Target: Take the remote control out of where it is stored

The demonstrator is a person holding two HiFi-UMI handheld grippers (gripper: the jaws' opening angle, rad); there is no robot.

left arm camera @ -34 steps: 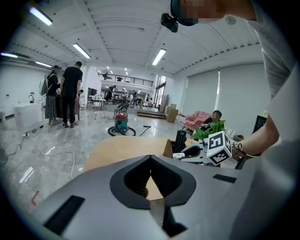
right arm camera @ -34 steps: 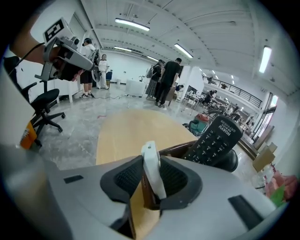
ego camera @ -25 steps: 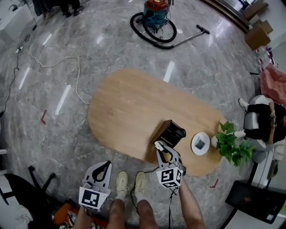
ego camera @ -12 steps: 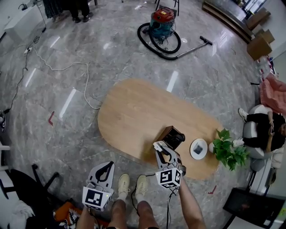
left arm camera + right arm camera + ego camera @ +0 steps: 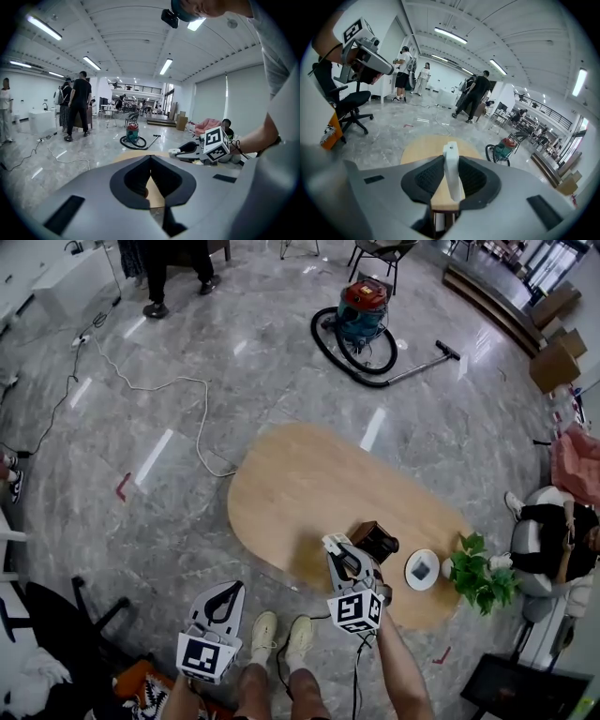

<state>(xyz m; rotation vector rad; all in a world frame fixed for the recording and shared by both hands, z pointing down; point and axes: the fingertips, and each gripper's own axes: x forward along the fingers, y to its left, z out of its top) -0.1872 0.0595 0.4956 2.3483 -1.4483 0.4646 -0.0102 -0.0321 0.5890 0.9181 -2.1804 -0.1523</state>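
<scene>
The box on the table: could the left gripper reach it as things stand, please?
Probably not yet: the left gripper hangs off the table, apart from the box, with the right gripper and its remote in between.

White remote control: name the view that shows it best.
The right gripper view: the white remote control stands close up, clamped between the right gripper's jaws. The head view shows only its small white tip; the left gripper view a distant end.

Ceiling strip lights [image 5: 44, 27] are brightly flooding the hall and glaring off the polished floor [image 5: 155, 456], while fisheye edges are bending and darkening.
</scene>
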